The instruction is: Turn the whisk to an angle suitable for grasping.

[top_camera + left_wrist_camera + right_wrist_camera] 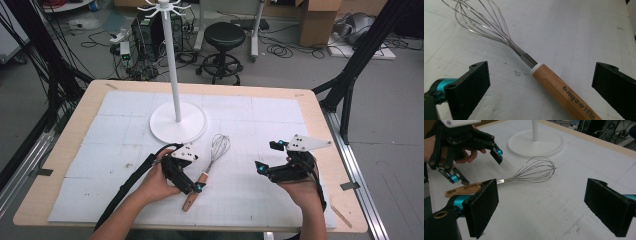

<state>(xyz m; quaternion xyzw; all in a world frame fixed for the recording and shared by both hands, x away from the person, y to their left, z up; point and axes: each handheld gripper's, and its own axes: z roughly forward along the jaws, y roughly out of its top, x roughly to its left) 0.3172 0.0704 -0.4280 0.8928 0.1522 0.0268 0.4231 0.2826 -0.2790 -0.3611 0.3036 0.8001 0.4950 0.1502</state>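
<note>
A whisk with a wooden handle (196,194) and a wire head (219,146) lies flat on the white mat in the high view. My left gripper (195,176) is open just over the handle, a jaw on either side and no contact visible. In the left gripper view the handle (564,96) runs between the two wide-apart jaws of the left gripper (542,68). My right gripper (266,156) is open and holds nothing, to the right of the whisk and pointing at it. The right gripper view shows the whisk (534,173) beyond its own jaws, with the left gripper (480,167) over the handle.
A white hook stand (171,60) with a round base (178,125) rises behind the whisk, and its base (536,143) shows in the right gripper view. The white mat (125,115) covers a wooden table (320,115). A stool, cables and boxes are on the floor beyond.
</note>
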